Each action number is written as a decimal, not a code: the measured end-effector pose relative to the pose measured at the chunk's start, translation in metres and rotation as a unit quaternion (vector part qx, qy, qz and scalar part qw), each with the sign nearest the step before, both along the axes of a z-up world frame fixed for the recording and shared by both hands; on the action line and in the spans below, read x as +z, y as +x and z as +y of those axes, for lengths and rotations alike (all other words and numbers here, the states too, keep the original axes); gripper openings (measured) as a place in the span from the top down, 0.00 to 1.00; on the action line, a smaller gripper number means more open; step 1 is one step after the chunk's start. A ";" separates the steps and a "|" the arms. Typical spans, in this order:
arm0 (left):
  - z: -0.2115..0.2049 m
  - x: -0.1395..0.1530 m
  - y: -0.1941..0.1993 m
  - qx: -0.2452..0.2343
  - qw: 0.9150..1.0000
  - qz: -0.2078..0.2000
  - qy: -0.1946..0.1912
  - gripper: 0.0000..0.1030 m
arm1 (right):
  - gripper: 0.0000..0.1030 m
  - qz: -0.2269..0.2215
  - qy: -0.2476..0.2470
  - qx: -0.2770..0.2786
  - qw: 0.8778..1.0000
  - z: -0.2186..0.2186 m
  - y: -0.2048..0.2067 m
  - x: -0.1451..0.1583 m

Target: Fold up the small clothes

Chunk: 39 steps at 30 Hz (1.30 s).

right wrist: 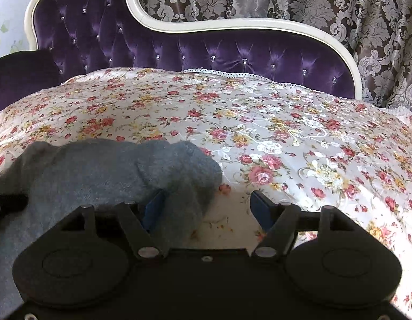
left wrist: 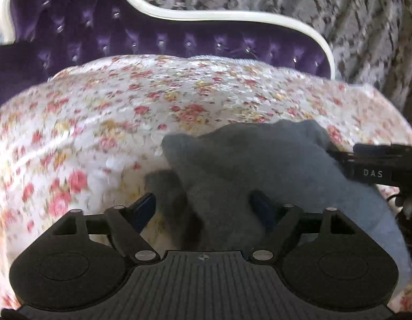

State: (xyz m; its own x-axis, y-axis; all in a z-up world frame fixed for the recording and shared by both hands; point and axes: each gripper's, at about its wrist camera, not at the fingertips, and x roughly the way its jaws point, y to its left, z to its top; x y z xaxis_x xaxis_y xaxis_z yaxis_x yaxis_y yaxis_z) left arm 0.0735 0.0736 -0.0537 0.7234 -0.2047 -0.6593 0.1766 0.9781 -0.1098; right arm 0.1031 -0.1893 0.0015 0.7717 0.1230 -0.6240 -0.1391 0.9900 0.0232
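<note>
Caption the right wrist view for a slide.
Open right gripper beside a blue-grey garment on a floral bedspread.

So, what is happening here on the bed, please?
A person holds two grippers over a grey-blue cloth that lies on a floral bedspread, in front of a purple tufted headboard. The left gripper has its jaws open, with part of the cloth between them. The right gripper is also open at the cloth's right edge, where the fabric covers one finger. Neither has closed on it. The cloth looks bunched, not yet neatly folded.
</note>
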 end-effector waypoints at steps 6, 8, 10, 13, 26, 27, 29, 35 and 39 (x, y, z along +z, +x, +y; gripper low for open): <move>0.007 0.014 -0.012 0.008 1.000 0.002 -0.013 0.19 | 0.28 -0.042 0.016 0.005 0.999 -0.001 -0.017 0.032; 0.008 0.019 -0.021 0.006 1.000 -0.003 -0.009 0.19 | 0.27 -0.058 0.025 0.018 0.998 0.000 -0.037 0.045; 0.008 0.019 -0.030 0.009 1.000 -0.007 -0.002 0.19 | 0.21 -0.061 0.022 0.030 0.997 0.002 -0.055 0.049; 0.011 0.013 -0.040 0.018 1.000 0.000 -0.006 0.18 | 0.17 -0.028 -0.001 0.052 0.998 0.007 -0.078 0.037; -0.002 0.048 -0.062 0.083 0.996 0.030 0.028 0.13 | 0.00 -0.016 0.067 0.007 0.998 -0.006 -0.126 0.058; -0.004 0.051 -0.063 0.090 0.995 0.035 0.034 0.13 | 0.01 -0.021 0.071 0.009 0.997 -0.006 -0.129 0.061; -0.009 0.056 -0.066 0.102 0.992 0.051 0.046 0.13 | 0.01 -0.028 0.079 0.007 0.996 -0.005 -0.136 0.068; -0.015 0.059 -0.079 0.095 0.992 0.076 0.028 0.14 | 0.01 -0.044 0.089 -0.002 0.995 0.001 -0.153 0.080; -0.020 0.058 -0.090 0.105 0.991 0.077 0.037 0.14 | 0.01 -0.059 0.044 -0.037 0.997 0.011 -0.163 0.085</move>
State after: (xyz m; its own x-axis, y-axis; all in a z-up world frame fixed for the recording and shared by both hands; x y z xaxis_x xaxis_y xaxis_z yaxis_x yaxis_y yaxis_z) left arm -0.0166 0.0540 0.0042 0.6349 -0.0065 -0.7725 -0.0454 0.9979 -0.0457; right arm -0.0595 -0.1780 0.0865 0.8476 0.1137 -0.5184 -0.0725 0.9924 0.0992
